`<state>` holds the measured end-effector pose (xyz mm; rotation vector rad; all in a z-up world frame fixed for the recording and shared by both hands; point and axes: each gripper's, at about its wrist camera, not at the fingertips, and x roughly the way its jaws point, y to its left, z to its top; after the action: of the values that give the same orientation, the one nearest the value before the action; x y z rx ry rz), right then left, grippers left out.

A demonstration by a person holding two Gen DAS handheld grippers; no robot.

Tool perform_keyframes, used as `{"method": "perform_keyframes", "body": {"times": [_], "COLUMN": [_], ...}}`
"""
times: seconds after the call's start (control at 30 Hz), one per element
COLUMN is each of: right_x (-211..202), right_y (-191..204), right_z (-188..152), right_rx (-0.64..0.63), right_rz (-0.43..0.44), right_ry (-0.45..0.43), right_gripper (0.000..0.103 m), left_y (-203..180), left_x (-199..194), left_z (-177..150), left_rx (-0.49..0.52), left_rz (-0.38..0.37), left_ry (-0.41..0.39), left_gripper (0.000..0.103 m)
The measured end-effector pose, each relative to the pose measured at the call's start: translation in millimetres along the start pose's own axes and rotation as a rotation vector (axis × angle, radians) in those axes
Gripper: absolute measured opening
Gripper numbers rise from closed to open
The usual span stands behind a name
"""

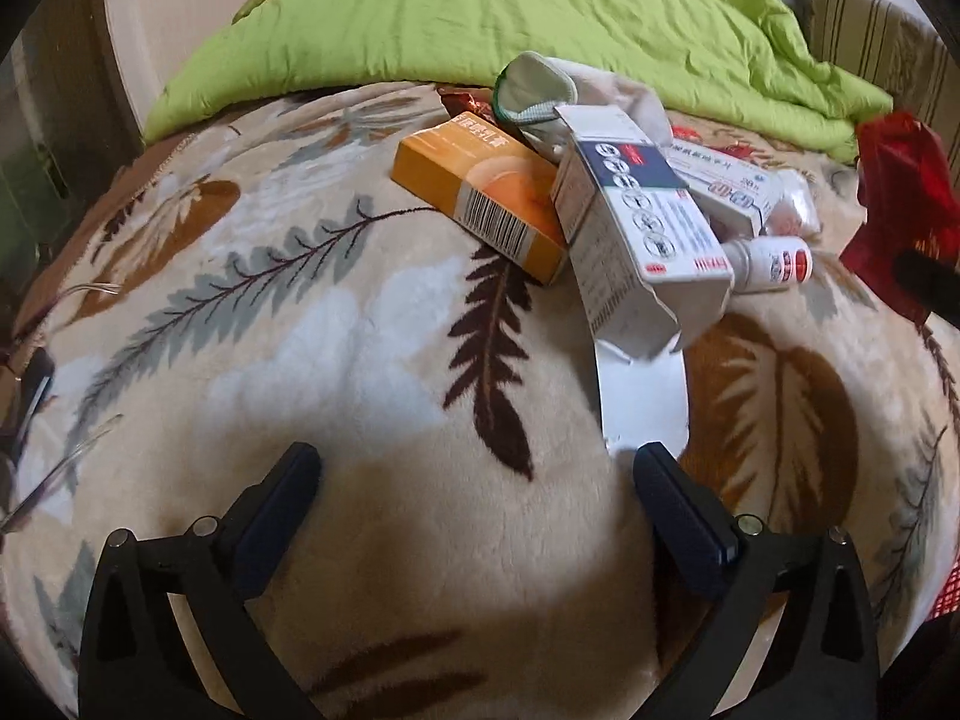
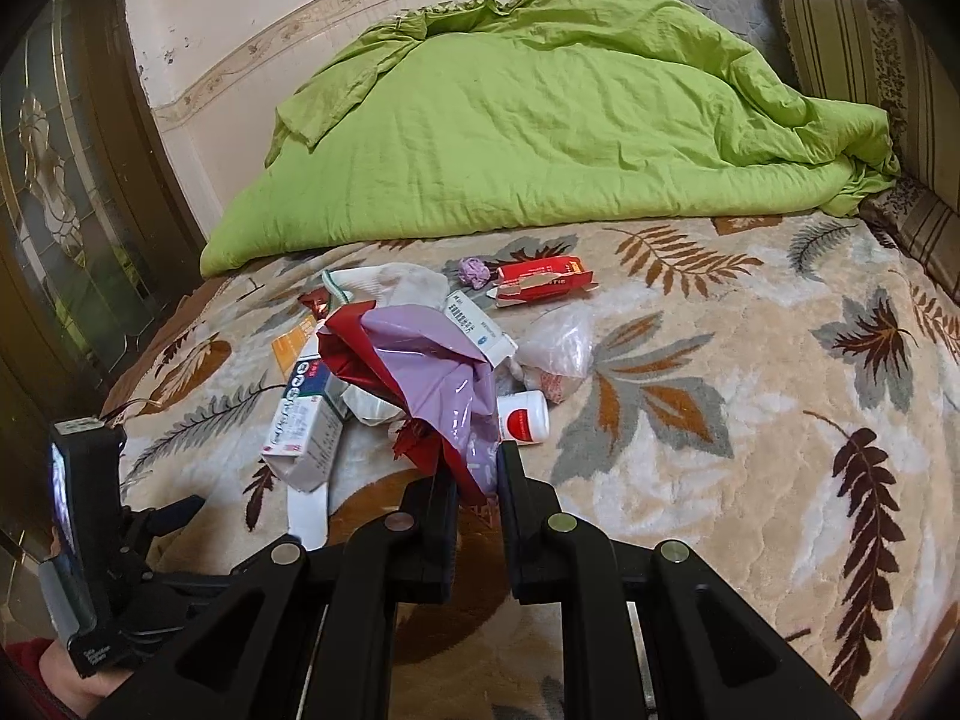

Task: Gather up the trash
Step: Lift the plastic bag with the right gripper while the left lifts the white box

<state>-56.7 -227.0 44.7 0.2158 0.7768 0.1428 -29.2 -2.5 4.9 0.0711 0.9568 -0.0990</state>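
The left claw (image 1: 477,480) is wide open and holds nothing. The white box (image 1: 636,240) lies just past it at one o'clock, long side pointing back at the claw. The right claw (image 2: 477,474) pinches the red bag (image 2: 420,372).

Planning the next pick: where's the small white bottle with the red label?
In the right wrist view, the bottle lies on the blanket, right of the bag, below the clear plastic wrapper.

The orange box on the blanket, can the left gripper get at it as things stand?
Probably yes. The left gripper is open and empty, with only bare blanket between it and the orange box. The white carton leans on the box's right side, so approaching from the left looks easier.
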Motion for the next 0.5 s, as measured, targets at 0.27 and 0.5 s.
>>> {"method": "perform_keyframes", "body": {"times": [0.27,0.5], "right_x": [-3.5,-3.1], "right_y": [-4.1,-11.5], "right_z": [1.4,4.7], "right_rx": [0.01,0.046], "right_rz": [-0.001,0.005], "right_ry": [-0.01,-0.009], "right_gripper": [0.013,0.013], "left_y": [1.5,-22.7], "left_x": [-50.1,-51.5], "left_z": [-0.7,46.4], "left_rx": [-0.029,0.021], "left_rz": [-0.016,-0.068], "left_ry": [-0.142,-0.1], "left_gripper": [0.103,0.094]}}
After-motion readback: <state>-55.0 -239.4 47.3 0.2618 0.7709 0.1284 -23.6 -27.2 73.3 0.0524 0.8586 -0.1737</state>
